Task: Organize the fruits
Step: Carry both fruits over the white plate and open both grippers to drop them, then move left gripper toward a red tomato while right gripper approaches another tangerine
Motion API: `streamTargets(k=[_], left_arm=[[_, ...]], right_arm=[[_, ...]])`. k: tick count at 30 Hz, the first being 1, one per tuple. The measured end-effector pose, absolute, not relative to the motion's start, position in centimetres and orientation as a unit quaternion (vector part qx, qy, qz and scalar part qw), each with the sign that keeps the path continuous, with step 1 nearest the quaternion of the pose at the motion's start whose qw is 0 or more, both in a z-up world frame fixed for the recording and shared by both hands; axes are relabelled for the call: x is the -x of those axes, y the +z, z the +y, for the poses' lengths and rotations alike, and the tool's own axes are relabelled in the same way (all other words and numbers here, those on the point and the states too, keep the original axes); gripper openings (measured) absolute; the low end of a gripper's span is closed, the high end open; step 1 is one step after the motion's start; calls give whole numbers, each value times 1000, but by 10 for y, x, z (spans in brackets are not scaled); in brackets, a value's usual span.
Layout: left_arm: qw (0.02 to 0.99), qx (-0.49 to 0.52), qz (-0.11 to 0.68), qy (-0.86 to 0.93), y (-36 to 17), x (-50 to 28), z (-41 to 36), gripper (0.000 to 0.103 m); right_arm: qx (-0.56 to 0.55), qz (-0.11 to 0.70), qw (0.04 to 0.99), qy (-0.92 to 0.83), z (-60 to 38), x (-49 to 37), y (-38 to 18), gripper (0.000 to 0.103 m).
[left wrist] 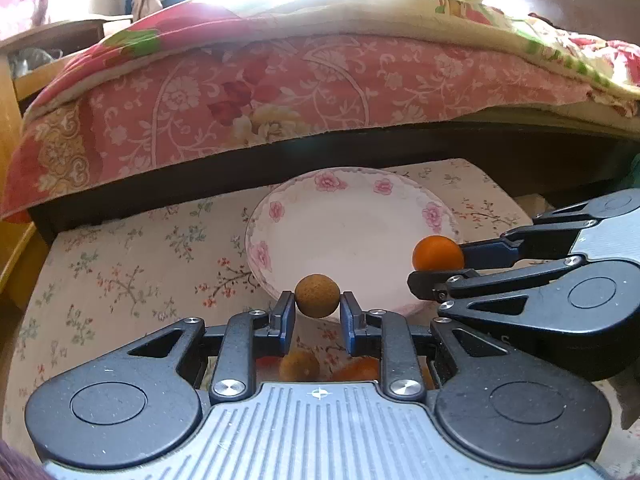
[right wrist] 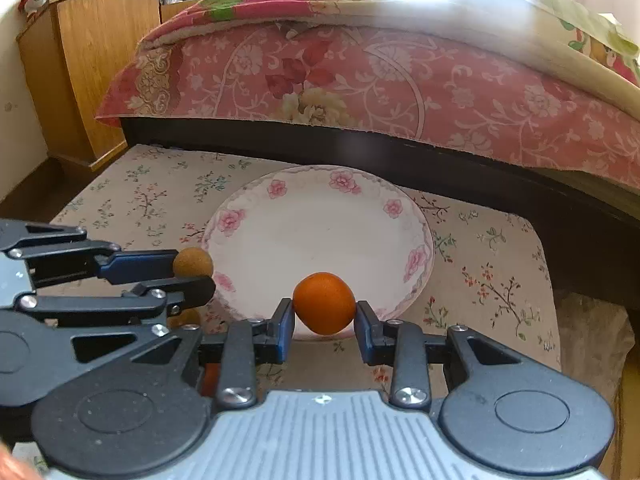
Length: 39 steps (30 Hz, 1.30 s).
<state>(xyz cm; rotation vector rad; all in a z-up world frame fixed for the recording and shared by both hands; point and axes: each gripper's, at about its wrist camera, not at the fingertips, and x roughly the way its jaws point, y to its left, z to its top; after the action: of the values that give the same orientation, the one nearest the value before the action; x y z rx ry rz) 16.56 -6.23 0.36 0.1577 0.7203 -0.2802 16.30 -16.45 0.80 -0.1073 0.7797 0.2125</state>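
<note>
Fruits are held in 2 places at once: a rough, tan-brown round fruit [left wrist: 317,295] is clamped between the blue pads of the left hand-held gripper [left wrist: 317,298], low in the centre of the left wrist view, and a smooth, glossy orange [right wrist: 324,303] is clamped by the right hand-held gripper [right wrist: 324,308], low in the centre of the right wrist view. Both are carried at the near rim of a white plate [right wrist: 320,232] with a scalloped edge and pink printed flowers, which lies bare on a floral-clothed tabletop [right wrist: 160,196] beside a bed [right wrist: 360,80] under a red patterned quilt.

A collision could be caused by the 2 grippers being so near each other at the rim. Both fruits are spheres, so once released onto the shallow glazed plate they could roll off its low lip. More fruit is glimpsed, blurred, beneath the left gripper, and could be knocked.
</note>
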Motion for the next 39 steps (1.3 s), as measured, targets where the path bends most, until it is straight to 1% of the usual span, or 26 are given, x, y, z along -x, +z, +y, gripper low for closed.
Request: streamTargets(k=[7,10,18,24,31,39], left_arm=[[921,-82,357,-136,-2,-175,-66,32],[919,-82,360,-135,-3,-175,-67,35],[924,-82,351,-130,3,-173,-66,35],[930,-79,337,-124,18,-161,-58,36],[929,-85,340,-122,27,-141,-52,37],[927,-71,347,-121,33,-111,-35,38]], right_arm=[[50,383,917,104,-169,-172,2,36],[50,382,917,102,-170,-174,2,36],[47,373,921,99,-174,-173,8,37],[31,364,926,91,-179,-166,19,37],[29,355,929,97,-177,-144,32,37],[22,362,926,102,-173,-115,39,38]])
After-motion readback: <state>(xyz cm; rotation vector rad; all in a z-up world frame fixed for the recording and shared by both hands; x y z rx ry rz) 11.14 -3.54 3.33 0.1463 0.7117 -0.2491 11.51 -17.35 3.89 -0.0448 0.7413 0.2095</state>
